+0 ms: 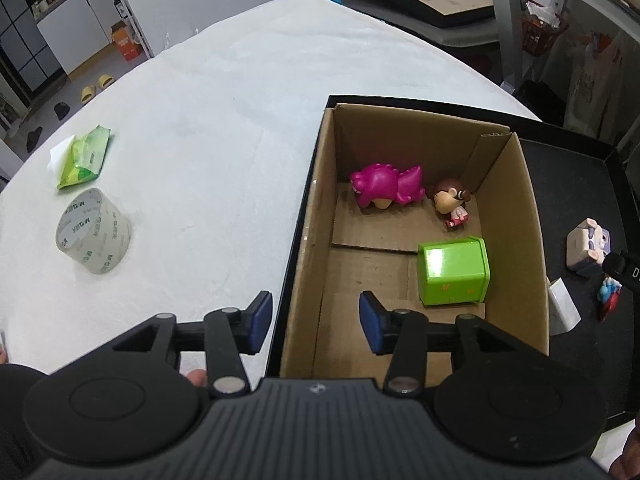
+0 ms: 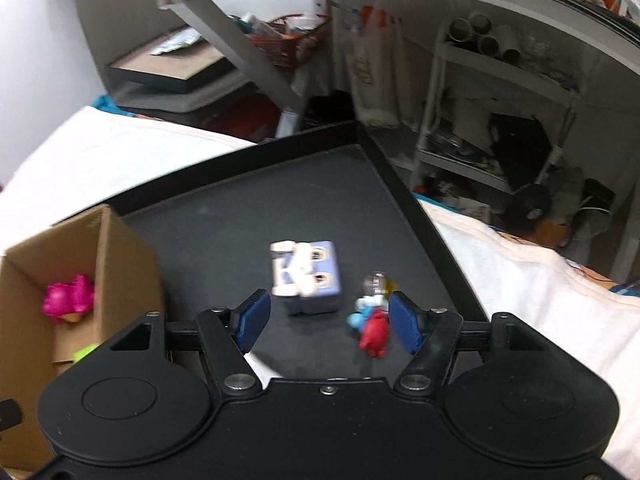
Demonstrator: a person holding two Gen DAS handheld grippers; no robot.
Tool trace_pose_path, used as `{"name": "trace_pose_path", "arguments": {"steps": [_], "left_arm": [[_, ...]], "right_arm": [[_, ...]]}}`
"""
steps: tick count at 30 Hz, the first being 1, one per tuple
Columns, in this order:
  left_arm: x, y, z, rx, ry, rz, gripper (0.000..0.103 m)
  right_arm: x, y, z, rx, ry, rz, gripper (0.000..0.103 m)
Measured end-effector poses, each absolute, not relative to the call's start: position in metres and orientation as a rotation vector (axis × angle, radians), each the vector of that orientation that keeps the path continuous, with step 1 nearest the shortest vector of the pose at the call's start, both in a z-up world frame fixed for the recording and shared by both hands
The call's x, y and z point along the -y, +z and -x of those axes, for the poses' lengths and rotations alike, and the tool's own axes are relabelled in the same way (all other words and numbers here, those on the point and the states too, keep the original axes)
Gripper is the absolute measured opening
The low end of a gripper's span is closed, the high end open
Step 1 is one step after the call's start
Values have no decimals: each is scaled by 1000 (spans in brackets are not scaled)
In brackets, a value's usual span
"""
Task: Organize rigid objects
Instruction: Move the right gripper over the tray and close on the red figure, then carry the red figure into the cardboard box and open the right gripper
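Beside the cardboard box (image 2: 80,248), on the black tray (image 2: 240,208), a small blue-and-white toy box (image 2: 306,276) is being approached by the right gripper (image 2: 326,318), jaws spread, toy just ahead. Left gripper (image 1: 316,322), also spread, is being held over the box's wall.

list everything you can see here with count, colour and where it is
cardboard box: 1, brown, on the black tray, left part
pink figure: 1, magenta, lying at the box's far end
doll figure: 1, brown hair, pink outfit, far right corner of the box
green box: 1, lime green, inside the cardboard box by its right wall
black tray: 1, black, on the white table cover
blue-and-white block toy: 1, on the tray floor
red-and-blue figure: 1, on the tray right of the block toy
tape roll: 1, clear, on the cover, left
wipes pack: 1, green, beyond the tape
left gripper: 1, black, blue pads, open, empty
right gripper: 1, black, blue pads, open, empty
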State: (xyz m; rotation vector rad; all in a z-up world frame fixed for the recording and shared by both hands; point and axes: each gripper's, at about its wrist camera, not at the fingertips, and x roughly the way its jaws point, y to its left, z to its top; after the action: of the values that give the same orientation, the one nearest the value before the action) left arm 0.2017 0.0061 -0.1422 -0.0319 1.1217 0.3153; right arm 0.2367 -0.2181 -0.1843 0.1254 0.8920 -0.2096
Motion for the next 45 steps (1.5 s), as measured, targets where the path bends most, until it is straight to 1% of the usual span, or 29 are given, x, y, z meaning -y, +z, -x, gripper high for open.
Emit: {"name": "trace_pose_path", "arguments": {"steps": [3, 7, 12, 14, 15, 16, 17, 22, 31, 45], "left_arm": [[2, -143, -205, -1124, 315, 13, 48], [11, -144, -208, -1134, 331, -23, 52], [15, -143, -210, -1136, 350, -40, 53], [17, -142, -211, -1137, 351, -48, 53], [18, -141, -211, -1138, 351, -52, 53], [19, -141, -211, -1140, 350, -55, 53], [19, -140, -211, -1141, 349, -56, 53], [18, -140, -210, -1137, 337, -57, 53], [11, -134, -203, -1124, 309, -11, 53], [-13, -130, -189, -1105, 273, 47, 53]], "right_arm": [[224, -191, -239, -908, -245, -120, 65], [230, -199, -244, -927, -231, -117, 65], [239, -208, -252, -947, -249, -102, 64], [242, -214, -255, -960, -256, -103, 62], [242, -217, -256, -960, -259, -96, 58], [242, -220, -256, -958, -268, -89, 35], [244, -223, -257, -957, -271, -91, 25], [246, -222, -255, -949, -263, -102, 23], [247, -203, -242, -897, -231, -157, 23], [208, -147, -224, -767, -28, -103, 23]]}}
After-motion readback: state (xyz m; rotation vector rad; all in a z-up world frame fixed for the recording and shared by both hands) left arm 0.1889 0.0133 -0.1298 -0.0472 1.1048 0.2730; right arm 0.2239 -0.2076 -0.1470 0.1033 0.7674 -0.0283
